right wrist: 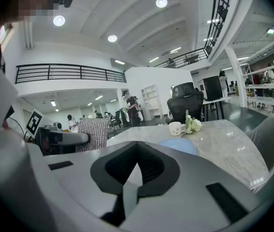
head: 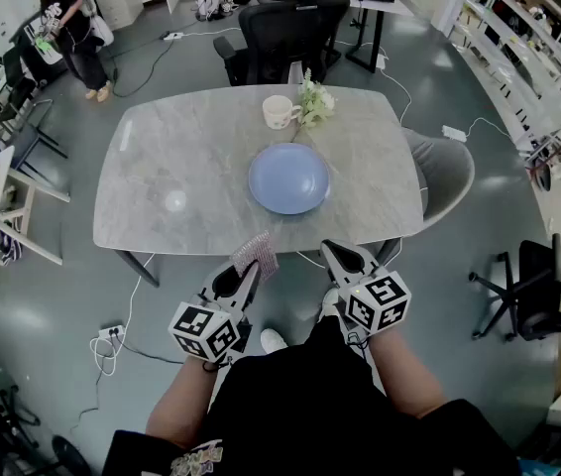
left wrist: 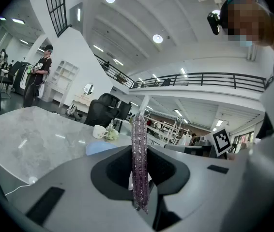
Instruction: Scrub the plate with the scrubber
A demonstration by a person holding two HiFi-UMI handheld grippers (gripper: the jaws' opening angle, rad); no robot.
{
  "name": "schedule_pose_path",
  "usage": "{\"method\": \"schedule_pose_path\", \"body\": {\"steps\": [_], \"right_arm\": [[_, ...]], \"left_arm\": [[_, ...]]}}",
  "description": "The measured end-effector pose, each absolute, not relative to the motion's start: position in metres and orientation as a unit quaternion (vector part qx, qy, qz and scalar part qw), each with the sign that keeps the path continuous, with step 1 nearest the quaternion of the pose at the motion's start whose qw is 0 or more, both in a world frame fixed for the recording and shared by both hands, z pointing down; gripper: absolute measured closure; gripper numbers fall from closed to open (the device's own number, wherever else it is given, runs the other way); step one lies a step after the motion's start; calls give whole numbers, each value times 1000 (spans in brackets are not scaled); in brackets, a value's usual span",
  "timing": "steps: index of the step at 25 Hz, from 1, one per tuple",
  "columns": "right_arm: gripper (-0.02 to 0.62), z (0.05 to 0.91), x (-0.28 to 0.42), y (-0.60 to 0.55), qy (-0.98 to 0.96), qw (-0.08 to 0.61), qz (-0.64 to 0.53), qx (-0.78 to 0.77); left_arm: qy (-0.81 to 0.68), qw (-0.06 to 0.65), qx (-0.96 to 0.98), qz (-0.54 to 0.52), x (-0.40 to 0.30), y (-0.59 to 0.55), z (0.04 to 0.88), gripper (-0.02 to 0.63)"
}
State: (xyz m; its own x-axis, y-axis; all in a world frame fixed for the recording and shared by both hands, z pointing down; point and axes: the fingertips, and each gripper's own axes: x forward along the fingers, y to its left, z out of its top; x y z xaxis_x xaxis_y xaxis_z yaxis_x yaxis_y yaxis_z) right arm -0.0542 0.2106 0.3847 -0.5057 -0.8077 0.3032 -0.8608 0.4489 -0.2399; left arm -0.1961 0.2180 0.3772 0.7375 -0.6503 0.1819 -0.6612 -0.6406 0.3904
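Contact with the plate point(head: 288, 178), which lies at frame centre on the table point(head: 162, 177), is not yet made. The scrubber point(head: 258, 252) is clamped edge-on in the left gripper point(head: 247, 272) at lower middle, off the table's near edge. The right gripper point(head: 340, 258) is closed on nothing. The scrubber's broad face would best be laid flat on the plate, with the rim probably steadied and the mug point(head: 279, 112) and flowers point(head: 315, 99) above it avoided. How deep the scrubber sits in the jaws, and whether the plate is soiled, cannot be made out.
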Motion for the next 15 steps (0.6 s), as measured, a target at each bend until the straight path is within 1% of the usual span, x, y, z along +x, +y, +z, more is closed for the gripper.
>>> {"method": "schedule_pose_path", "body": {"steps": [9, 15], "right_arm": [[581, 382, -50, 210, -848, 62, 184, 493], [580, 386, -47, 204, -845, 73, 176, 499]], "left_arm": [[-360, 222, 906, 10, -193, 216, 377, 526], [-353, 219, 910, 12, -191, 214, 377, 526]]}}
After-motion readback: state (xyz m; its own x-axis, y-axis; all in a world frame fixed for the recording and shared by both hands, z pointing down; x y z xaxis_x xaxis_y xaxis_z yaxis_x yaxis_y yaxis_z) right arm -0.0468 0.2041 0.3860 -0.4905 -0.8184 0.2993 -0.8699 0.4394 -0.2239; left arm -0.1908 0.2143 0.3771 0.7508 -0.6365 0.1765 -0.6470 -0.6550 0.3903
